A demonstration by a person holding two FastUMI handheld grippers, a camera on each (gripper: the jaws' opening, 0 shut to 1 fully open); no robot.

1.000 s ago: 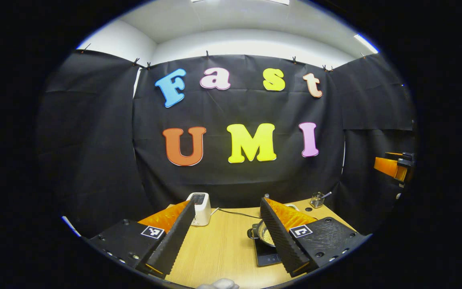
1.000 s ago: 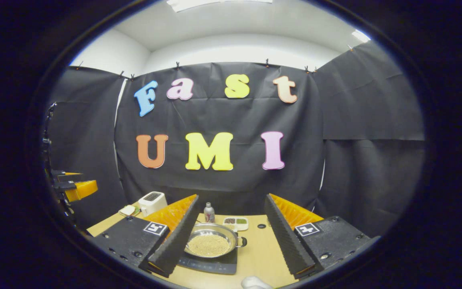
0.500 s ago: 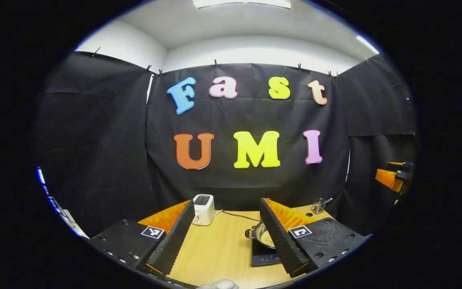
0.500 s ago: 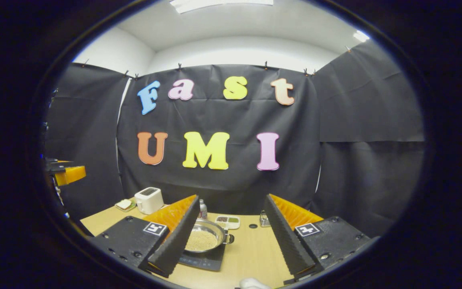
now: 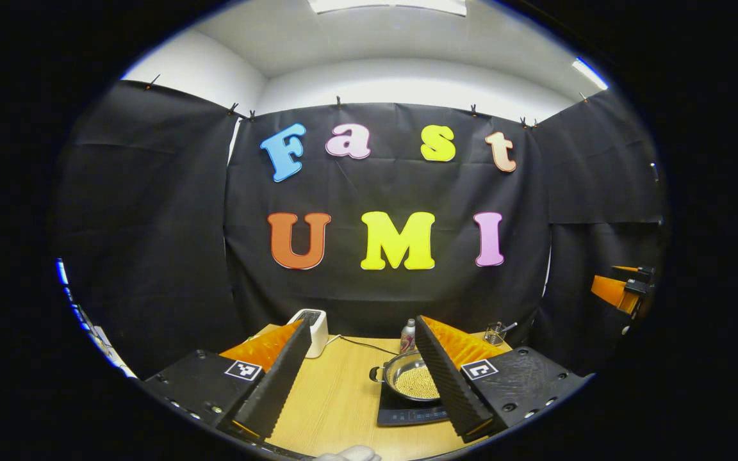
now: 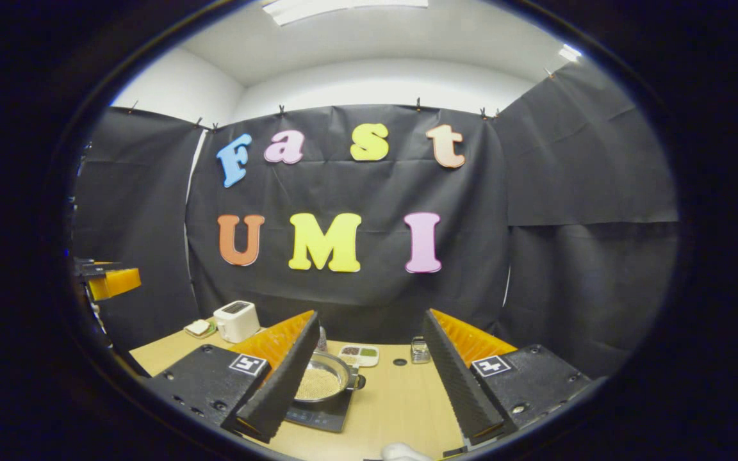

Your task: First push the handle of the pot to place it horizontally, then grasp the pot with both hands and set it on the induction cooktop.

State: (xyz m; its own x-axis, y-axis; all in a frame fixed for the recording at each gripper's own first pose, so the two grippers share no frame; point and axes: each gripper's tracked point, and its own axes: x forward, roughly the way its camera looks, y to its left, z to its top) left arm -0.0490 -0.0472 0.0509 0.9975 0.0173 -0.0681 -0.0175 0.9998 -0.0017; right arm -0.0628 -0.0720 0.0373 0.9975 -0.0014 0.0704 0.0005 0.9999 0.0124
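Pot (image 5: 410, 381) on induction cooktop (image 5: 407, 413); both claws apart, empty

Black cloth (image 5: 394, 294) hangs in creased panels across the whole back and both sides of the booth, pinned along its top edge by small clips (image 5: 337, 101), with a narrow pale gap (image 5: 233, 137) between two panels at about 10 o'clock in the left gripper view. Above the cloth a white wall (image 6: 382, 83) and a white ceiling (image 5: 394, 35) meet in a corner, and bright ceiling light panels (image 6: 343, 6) glow at 12 o'clock, with another strip (image 5: 590, 73) at 2 o'clock. At 6 o'clock lies a light wood-grain desk (image 5: 343, 397), its far edge against the cloth.
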